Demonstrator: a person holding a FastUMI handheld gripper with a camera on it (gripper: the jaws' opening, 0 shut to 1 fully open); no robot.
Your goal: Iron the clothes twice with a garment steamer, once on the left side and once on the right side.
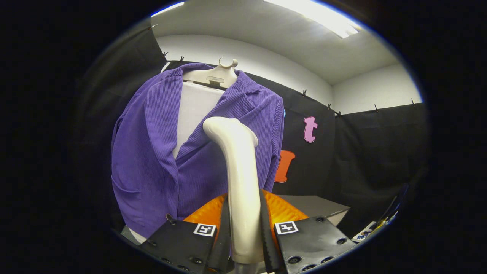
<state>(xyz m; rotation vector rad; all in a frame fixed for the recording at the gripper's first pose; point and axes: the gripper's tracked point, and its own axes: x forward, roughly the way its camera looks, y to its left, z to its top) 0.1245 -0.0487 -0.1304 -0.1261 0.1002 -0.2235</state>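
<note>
Now hand-held gripper (245, 228) clamps steamer (239, 171) handle, head vs jacket (152, 160).

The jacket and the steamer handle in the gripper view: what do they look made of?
The jacket looks like purple corduroy: fine vertical ribs, matte. The steamer handle looks like cream moulded plastic, smooth with a soft sheen, though the finish could be a coating. The gripper is shut on the steamer handle, a finger on each side.
</note>
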